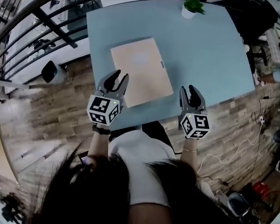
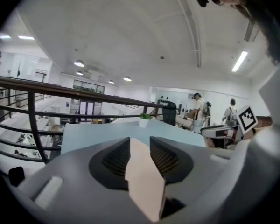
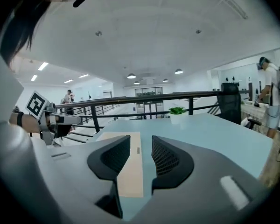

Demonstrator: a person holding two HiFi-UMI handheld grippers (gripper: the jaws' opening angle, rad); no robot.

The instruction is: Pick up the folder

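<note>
1. Your table (image 1: 210, 55) has a pale blue top. A dark railing (image 1: 46, 17) curves round its left and far sides.
2. The folder (image 1: 141, 71) lies flat on the table, nearer your edge than the far one. It is tan, sits a little askew to the table's edges, and has a small dark mark on its right edge.
3. A small potted plant (image 1: 192, 6) stands at the table's far edge, well apart from the folder.
4. Your left gripper (image 1: 117, 78) hangs at the folder's near left corner with its jaws apart. In the left gripper view that corner shows in the gap, and the pads are not clamped on it.
5. Your right gripper (image 1: 190, 91) is at the table's near edge, to the right of the folder and clear of it. Its jaws are also apart with nothing held. The right gripper view shows only the table top and the folder beyond the gap.
6. The floor (image 1: 60, 111) is wood planking, and cables (image 1: 233, 153) trail across it on your right.
7. The room is a large white hall with round ceiling lights (image 2: 79, 63). Two people (image 2: 199, 107) stand beyond the table's far right side, and a dark chair (image 3: 229, 99) sits near that corner.
</note>
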